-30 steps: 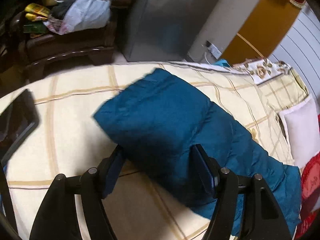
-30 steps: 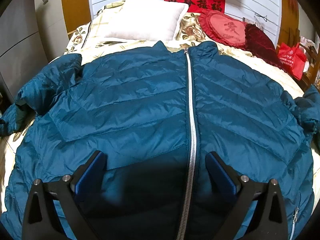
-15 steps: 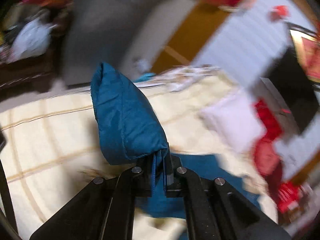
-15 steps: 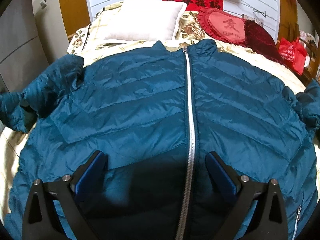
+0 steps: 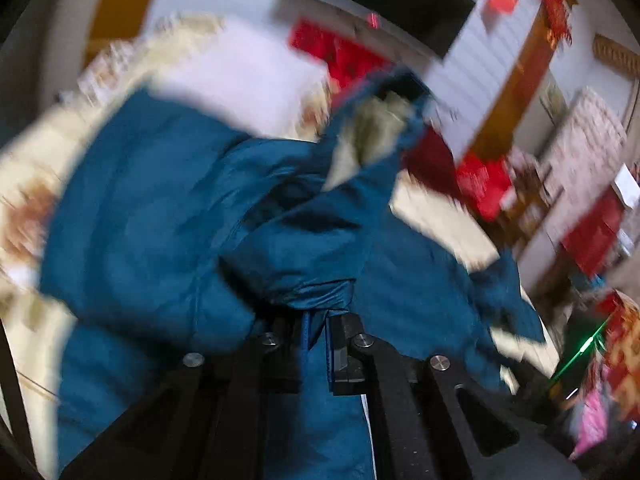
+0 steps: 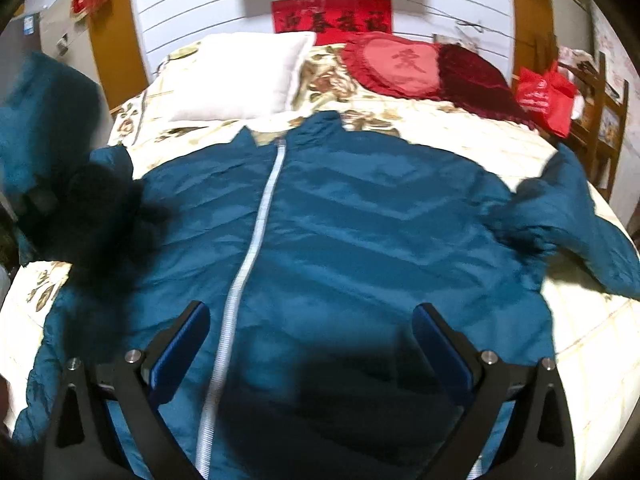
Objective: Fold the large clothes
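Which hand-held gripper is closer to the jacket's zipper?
Right. The right hand-held gripper hangs open above the jacket, its zipper between its fingers. The left hand-held gripper is off pinching a sleeve.

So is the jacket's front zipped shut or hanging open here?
Shut. In the right wrist view the jacket lies spread on the bed, and its pale zipper runs unbroken from collar toward hem, both front panels meeting.

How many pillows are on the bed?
3. A white pillow lies at the head of the bed, left. A red heart-shaped pillow sits right of it. A dark red velvet pillow lies behind that one, further right.
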`<move>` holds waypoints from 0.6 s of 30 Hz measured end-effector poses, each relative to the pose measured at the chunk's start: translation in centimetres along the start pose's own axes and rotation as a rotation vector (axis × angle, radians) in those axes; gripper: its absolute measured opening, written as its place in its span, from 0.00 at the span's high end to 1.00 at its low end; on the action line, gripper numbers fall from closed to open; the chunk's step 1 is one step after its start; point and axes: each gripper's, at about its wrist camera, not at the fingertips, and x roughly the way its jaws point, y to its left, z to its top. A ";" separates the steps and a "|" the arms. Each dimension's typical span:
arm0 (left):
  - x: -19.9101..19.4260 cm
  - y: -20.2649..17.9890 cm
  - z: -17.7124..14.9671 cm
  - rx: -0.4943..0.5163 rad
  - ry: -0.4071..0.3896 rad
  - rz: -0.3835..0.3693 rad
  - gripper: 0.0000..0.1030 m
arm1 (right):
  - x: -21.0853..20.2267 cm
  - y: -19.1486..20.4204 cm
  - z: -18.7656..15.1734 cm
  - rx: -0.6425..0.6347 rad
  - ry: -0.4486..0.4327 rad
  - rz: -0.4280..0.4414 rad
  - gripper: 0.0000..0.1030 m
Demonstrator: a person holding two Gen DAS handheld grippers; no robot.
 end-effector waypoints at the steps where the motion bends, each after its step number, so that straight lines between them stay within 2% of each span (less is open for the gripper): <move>1: 1.0 0.0 -0.5 -0.001 0.035 -0.001 1.00 | 0.0 -0.6 -0.1 0.006 0.005 -0.004 0.00; 3: 2.4 -0.1 -1.9 0.010 0.111 -0.027 1.00 | 0.3 -1.8 -0.1 0.035 0.025 0.004 0.00; 5: 2.6 0.3 -2.5 -0.012 0.153 -0.094 0.79 | 0.6 -2.9 -0.3 0.081 0.047 0.045 0.00; 6: 2.1 0.0 -2.6 -0.023 0.154 -0.110 0.76 | 0.7 -3.3 -0.4 0.103 0.053 0.067 0.00; 8: 0.6 -0.4 -2.1 -0.021 0.135 -0.140 0.58 | 1.0 -3.9 -0.4 0.140 0.061 0.097 0.00; 10: -1.5 -1.1 -1.7 0.007 0.085 -0.157 0.49 | 1.0 -4.3 -0.6 0.177 0.068 0.135 0.00; 11: -2.3 -1.4 -1.5 0.020 0.066 -0.156 0.49 | 1.1 -4.5 -0.6 0.202 0.076 0.158 0.00; 13: -3.8 -1.4 -1.2 0.048 0.051 -0.133 0.49 | 1.2 -4.6 -0.8 0.234 0.089 0.182 0.00; 15: -4.9 -0.5 -1.1 0.053 0.045 -0.078 0.49 | 1.0 -4.6 -1.0 0.250 0.093 0.201 0.00; 18: -6.9 1.6 -0.8 0.002 0.036 0.050 0.49 | 0.8 -4.2 -1.0 0.273 0.088 0.241 0.00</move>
